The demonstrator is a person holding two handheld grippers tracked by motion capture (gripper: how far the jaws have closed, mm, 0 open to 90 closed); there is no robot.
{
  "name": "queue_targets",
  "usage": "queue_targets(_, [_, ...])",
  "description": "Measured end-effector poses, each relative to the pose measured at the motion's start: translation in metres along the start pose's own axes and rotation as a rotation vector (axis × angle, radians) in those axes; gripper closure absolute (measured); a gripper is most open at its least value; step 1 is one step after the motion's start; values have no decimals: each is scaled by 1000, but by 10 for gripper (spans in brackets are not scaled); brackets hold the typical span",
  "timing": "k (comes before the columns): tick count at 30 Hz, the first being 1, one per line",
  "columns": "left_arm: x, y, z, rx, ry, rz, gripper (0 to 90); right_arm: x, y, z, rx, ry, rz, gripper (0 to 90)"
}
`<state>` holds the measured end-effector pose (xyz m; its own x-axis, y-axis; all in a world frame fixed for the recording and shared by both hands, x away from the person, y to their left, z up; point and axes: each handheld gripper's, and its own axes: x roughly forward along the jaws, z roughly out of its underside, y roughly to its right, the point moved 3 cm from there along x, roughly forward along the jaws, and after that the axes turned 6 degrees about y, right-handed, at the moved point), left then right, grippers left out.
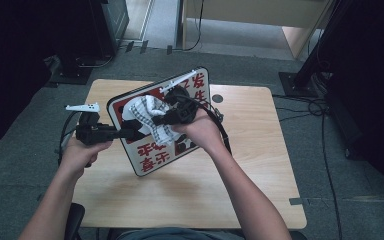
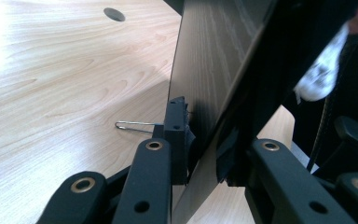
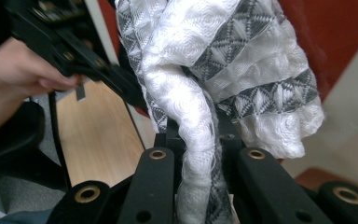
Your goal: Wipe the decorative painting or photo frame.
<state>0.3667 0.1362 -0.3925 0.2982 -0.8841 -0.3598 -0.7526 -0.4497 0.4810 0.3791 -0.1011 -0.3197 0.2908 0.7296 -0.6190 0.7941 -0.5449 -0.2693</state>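
Sign (image 1: 152, 155): white board, red characters, tilted, edge clamped between left gripper (image 2: 204, 154) fingers.
Cloth (image 3: 223, 60): white, grey-patterned, bunched, pinched in closed right gripper (image 3: 199, 149), against sign's face.

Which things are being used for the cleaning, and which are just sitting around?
In use:
- sign board, tilted up off the table, its edge clamped in the left gripper
- white checked cloth, pinched in the right gripper and held against the sign's face

Just lying about:
- wooden table
- wire clip on the table
- cables on the floor
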Motion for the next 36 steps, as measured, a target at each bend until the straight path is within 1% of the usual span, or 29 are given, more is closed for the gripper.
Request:
queue_targets(2, [0,-1,0,-4,4,1,763,-3,-4,-10,-5,-1,7,822])
queue_targets(5, [0,0,0,2,2,0,764,-8,-15,-27,-44,6,11,822])
queue_targets(8, [0,0,0,7,-2,1,767,-4,-24,-39,-69,4,16,821])
queue_targets(11, [0,-1,0,0,-1,4,766,3,-26,-45,-75,-9,36,818])
queue_targets(13, [0,-1,0,1,1,3,766,8,-22,-45,-73,-16,60,818])
queue_targets(15, [0,-1,0,4,2,4,767,12,-19,-43,-50,-15,50,819])
queue_targets(18, [0,-2,1,0,12,13,766,16,-18,-39,-42,-26,47,820])
queue_targets(21, [0,-3,1,4,12,10,768,18,-16,-37,-41,-30,48,819])
queue_targets(24, [0,-3,0,5,10,6,770,19,-14,-35,-43,-28,37,817])
queue_targets(27, [0,-2,0,7,8,4,770,21,-15,-32,-51,-12,36,817])
queue_targets(30, [0,-2,0,5,3,2,770,24,-16,-28,-51,-21,30,818])
queue_targets(36, [0,-2,0,5,-2,0,771,28,-15,-20,-54,-15,25,817])
